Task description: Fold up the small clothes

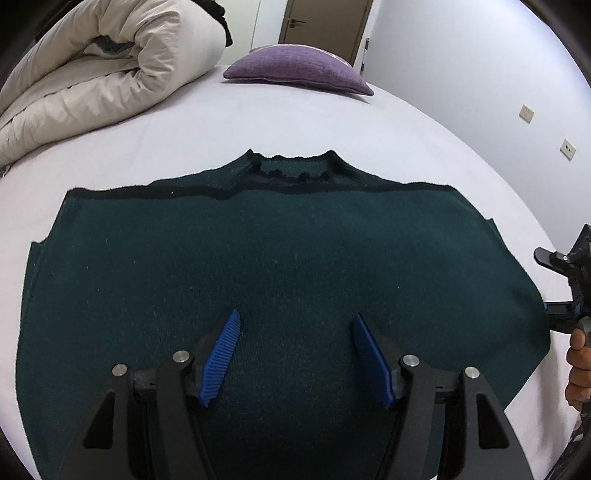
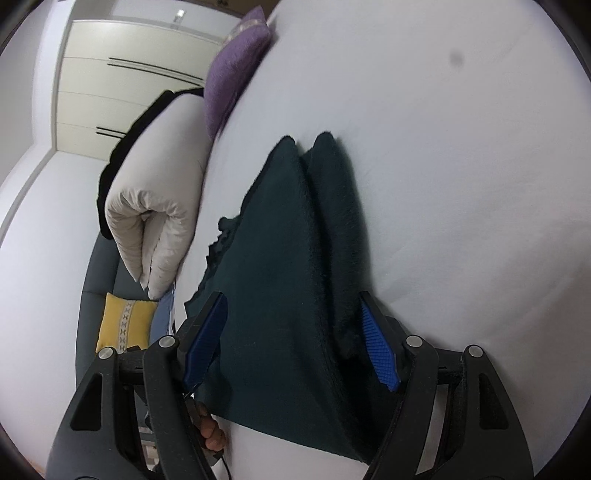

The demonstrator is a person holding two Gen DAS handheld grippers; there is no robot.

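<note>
A dark green knit sweater (image 1: 280, 251) lies flat on the white bed (image 1: 258, 122), collar away from me, sleeves folded in. My left gripper (image 1: 295, 325) is open, its blue pads (image 1: 221, 354) hovering over the sweater's lower middle. In the right wrist view the sweater (image 2: 273, 280) shows from its side edge, and my right gripper (image 2: 291, 306) is open with the sweater's edge between its blue pads (image 2: 376, 343). The right gripper also shows at the right edge of the left wrist view (image 1: 569, 280).
A rolled beige duvet (image 1: 92, 70) lies at the bed's far left. A purple pillow (image 1: 295, 66) sits at the bed's far end. A yellow cushion (image 2: 125, 321) lies beside the bed. A door (image 1: 325, 22) and a wall with sockets (image 1: 526, 113) stand beyond.
</note>
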